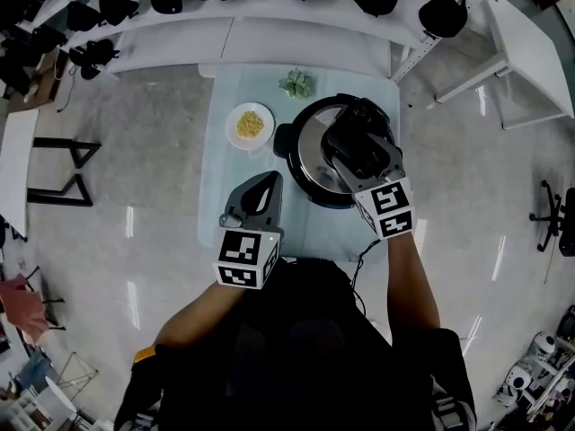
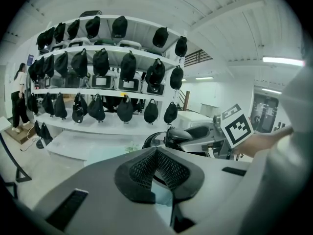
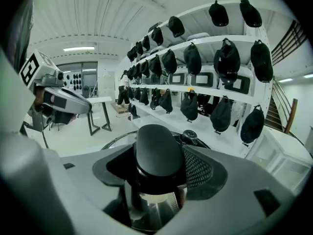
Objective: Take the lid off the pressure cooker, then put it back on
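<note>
The black knob (image 3: pixel 155 148) of the lid (image 1: pixel 310 149), seated on the pressure cooker (image 1: pixel 301 180) on the surface (image 1: pixel 225 196), is straddled, seemingly unpinched, by the right gripper's (image 3: pixel 157 169) spread fingers, while the left gripper (image 1: pixel 268 185) is held closed and empty alongside.

The right gripper (image 1: pixel 349 124) hides most of the lid (image 1: pixel 310 151) from us; the food (image 1: pixel 250 125) on the plate (image 1: pixel 233 115) is too small to name

Dim fisheye views, edges perhaps vignetted.
</note>
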The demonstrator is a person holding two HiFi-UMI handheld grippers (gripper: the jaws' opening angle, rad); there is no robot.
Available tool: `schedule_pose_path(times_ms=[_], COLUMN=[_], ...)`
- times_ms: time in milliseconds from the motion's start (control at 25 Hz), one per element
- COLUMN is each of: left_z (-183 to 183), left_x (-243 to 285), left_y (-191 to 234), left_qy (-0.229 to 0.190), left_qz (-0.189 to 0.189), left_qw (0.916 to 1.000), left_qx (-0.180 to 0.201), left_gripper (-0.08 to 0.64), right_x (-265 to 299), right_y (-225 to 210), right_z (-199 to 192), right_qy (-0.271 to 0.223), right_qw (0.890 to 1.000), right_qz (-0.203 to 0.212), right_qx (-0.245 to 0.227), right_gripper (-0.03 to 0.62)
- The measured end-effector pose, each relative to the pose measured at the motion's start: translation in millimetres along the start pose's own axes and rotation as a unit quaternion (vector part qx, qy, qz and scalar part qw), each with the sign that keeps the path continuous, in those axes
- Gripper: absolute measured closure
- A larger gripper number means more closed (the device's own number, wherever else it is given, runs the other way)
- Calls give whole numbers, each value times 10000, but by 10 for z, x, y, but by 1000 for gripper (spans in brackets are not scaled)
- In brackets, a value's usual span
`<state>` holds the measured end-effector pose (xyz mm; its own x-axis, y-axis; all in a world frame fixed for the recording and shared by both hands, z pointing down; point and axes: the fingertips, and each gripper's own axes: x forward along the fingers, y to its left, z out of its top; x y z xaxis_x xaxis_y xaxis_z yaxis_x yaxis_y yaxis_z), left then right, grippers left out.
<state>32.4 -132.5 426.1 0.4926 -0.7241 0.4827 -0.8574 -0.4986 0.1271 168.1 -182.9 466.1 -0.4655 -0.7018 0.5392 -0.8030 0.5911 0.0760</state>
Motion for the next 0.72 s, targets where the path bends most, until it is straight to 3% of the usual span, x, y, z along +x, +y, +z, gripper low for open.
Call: schedule_pose_path(times_ms=[360, 720], left_z=[49, -90], left_x=[-94, -550], left_y=[-127, -150], left_qy=[-160, -332], left_qz=[-256, -562], left_qw=[9994, 9977], left_qx=[142, 207], left_gripper=[554, 552], right_x=[-404, -664], right_y=[54, 985], right_z=[100, 55], right_qy=[-225, -110], right_qw=[9968, 9923], right_qz=[-535, -592], right_qx=[545, 1086], right_gripper=[287, 349])
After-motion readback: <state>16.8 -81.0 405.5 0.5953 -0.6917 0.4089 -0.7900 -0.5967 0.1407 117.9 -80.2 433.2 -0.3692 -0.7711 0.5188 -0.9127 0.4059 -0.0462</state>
